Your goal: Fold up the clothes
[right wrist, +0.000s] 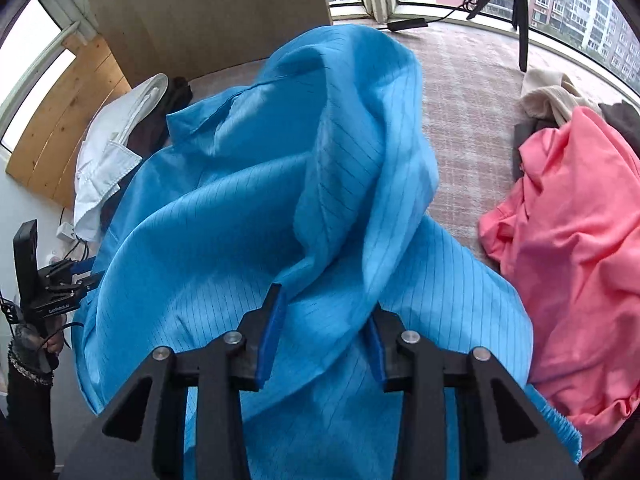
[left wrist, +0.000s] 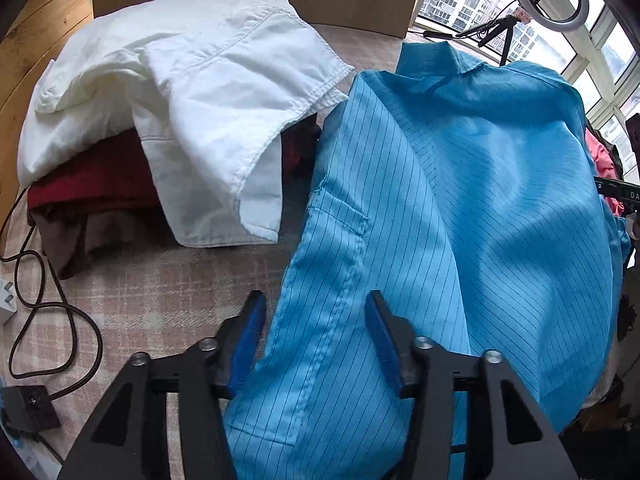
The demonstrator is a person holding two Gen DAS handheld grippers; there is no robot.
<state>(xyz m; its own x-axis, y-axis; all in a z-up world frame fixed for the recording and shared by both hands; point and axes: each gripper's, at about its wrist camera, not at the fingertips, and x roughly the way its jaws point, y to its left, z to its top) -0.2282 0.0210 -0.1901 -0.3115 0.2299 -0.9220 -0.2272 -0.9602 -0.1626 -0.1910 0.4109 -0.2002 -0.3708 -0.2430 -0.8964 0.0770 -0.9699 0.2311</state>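
A blue pinstriped shirt (left wrist: 460,184) lies spread on the checked bedcover, its pocket side nearest me. My left gripper (left wrist: 314,344) is open, its blue-padded jaws straddling the shirt's front edge without pinching it. In the right wrist view the same blue shirt (right wrist: 248,208) is bunched and heaped up. My right gripper (right wrist: 326,340) is open with a fold of the shirt lying between and over its jaws; the right pad is partly hidden by cloth. The left gripper (right wrist: 86,276) also shows at the far left of the right wrist view.
A white garment (left wrist: 188,92) lies over dark red and brown clothes (left wrist: 88,196) at the left. A pink garment (right wrist: 572,260) and beige clothes (right wrist: 548,96) pile at the right. A black cable (left wrist: 44,312) and adapter lie at the left edge. A tripod (right wrist: 520,12) stands by the windows.
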